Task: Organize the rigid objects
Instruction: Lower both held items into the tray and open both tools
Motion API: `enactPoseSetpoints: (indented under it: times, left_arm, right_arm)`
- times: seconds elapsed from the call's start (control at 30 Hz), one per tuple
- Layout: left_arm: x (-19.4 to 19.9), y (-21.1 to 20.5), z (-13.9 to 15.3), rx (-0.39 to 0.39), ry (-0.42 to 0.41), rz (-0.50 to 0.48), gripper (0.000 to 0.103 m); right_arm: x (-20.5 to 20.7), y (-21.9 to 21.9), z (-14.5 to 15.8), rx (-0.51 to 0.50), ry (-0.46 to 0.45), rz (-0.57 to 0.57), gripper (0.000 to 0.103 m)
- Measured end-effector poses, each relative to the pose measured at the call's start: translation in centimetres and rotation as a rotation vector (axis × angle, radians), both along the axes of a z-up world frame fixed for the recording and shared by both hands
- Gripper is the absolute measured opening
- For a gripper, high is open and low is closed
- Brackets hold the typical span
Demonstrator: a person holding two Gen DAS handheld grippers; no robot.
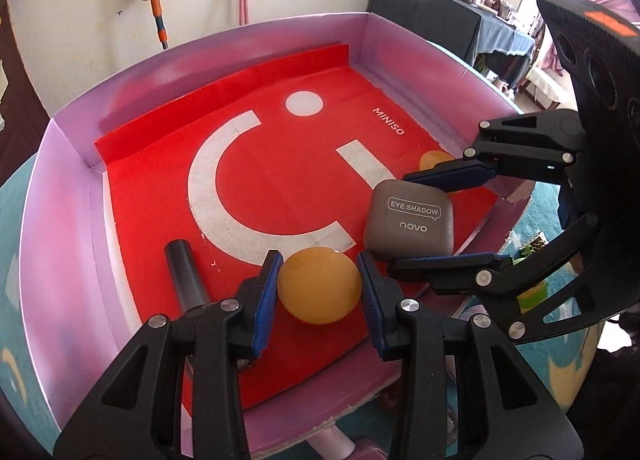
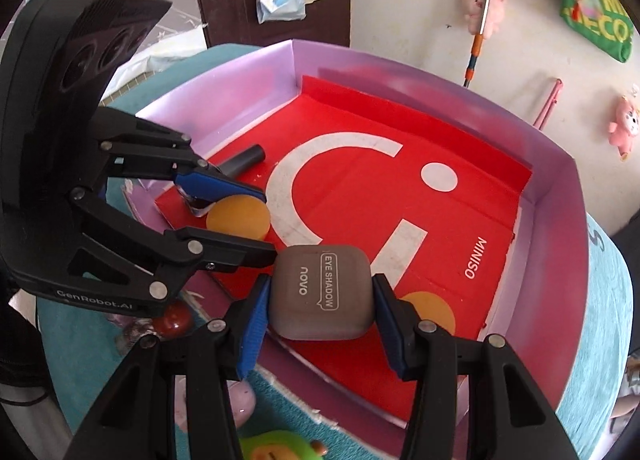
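Note:
A pink box (image 1: pixel 72 195) lined with red MINISO paper holds the objects. My left gripper (image 1: pixel 320 288) is shut on an orange ball (image 1: pixel 320 286) just above the box floor; it also shows in the right wrist view (image 2: pixel 238 215). My right gripper (image 2: pixel 320 298) is shut on a grey eye shadow case (image 2: pixel 322 294), seen in the left wrist view (image 1: pixel 408 223) between the right fingers. A second orange ball (image 2: pixel 428 310) lies in the box's corner behind the case, partly hidden. A dark cylinder (image 1: pixel 186 276) lies in the box by the left gripper.
The box sits on a teal cloth (image 2: pixel 608 300). Outside the box are a red ball (image 2: pixel 174 320), a green toy (image 2: pixel 276 446) and a pink item (image 2: pixel 236 404). Walls with plush toys lie beyond.

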State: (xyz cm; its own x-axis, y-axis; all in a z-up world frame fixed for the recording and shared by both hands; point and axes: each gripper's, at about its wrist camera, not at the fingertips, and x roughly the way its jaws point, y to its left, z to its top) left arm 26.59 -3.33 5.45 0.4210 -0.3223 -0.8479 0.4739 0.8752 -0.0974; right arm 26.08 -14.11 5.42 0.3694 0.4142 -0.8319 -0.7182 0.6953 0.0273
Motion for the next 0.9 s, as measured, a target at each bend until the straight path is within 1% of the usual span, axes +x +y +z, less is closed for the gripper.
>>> enactPoseSetpoints:
  times: [0.3,0.4,0.7,0.9]
  left_arm:
    - [0.5,0.0,-0.3,0.011,0.015,-0.014,0.036]
    - [0.8,-0.5,-0.4,0.029,0.012,-0.024,0.036]
    - [0.8,-1.1,-0.5,0.074,0.008,-0.040,0.036]
    - [1.2,-1.5,-0.7,0.084,0.017,-0.051,0.036]
  right_arm:
    - [0.9,0.2,-0.1,-0.005,0.033,0.036,0.053]
    - [1.1,0.4,-0.2,-0.016,0.033,0.045,0.053]
    - [1.7,0.3,-0.7,-0.013,0.071,0.053,0.053]
    - [1.9,0.3,-0.8,-0.008,0.076,0.060,0.053]
